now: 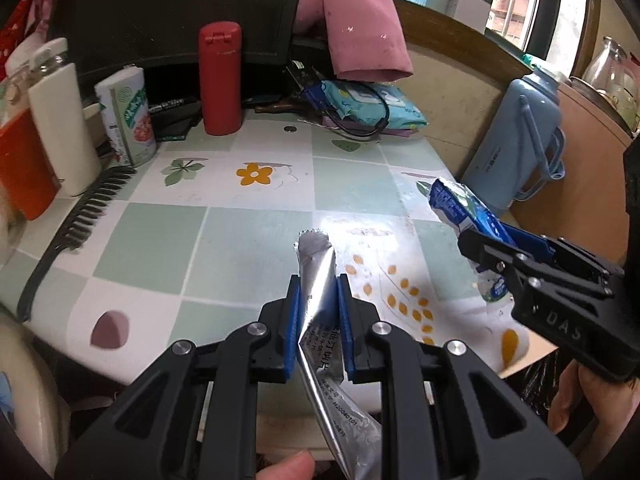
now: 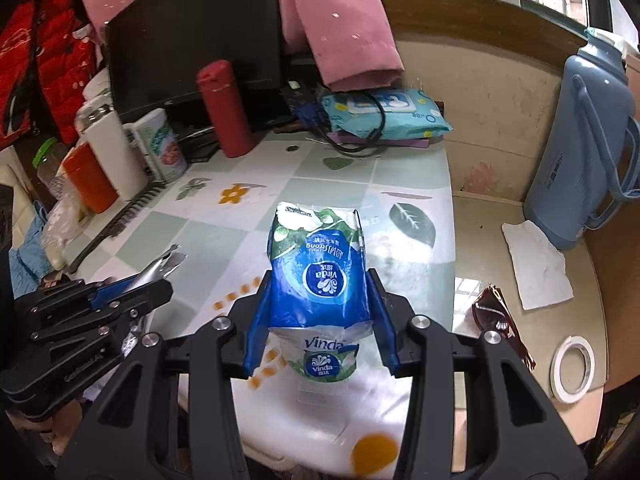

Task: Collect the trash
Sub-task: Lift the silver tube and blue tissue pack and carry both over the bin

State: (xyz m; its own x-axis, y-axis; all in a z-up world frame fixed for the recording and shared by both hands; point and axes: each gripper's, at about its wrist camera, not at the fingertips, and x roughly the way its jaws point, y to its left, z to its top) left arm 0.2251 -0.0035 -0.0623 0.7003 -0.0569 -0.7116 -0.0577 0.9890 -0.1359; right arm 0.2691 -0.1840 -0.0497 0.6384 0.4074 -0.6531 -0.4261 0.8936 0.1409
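My left gripper [image 1: 318, 292] is shut on a crumpled silver foil wrapper [image 1: 316, 256], which sticks up between the blue pads and hangs down below them. It is held above the tiled tablecloth [image 1: 240, 240]. My right gripper [image 2: 318, 292] is shut on a blue and white Vinda tissue packet [image 2: 318, 268], lifted over the table's right part. In the left wrist view that right gripper [image 1: 480, 236] shows at the right with the tissue packet [image 1: 460, 204]. The left gripper [image 2: 160, 280] with the foil wrapper [image 2: 164, 264] appears at the left of the right wrist view.
At the back stand a red flask [image 1: 220, 80], a white bottle [image 1: 64, 120], a printed can [image 1: 130, 120], a wet-wipes pack [image 1: 372, 104] with cables and a dark monitor. A black comb [image 1: 76, 220] lies left. A blue thermos [image 2: 580, 140], tissue, sunglasses [image 2: 500, 320] and tape ring [image 2: 572, 364] are right.
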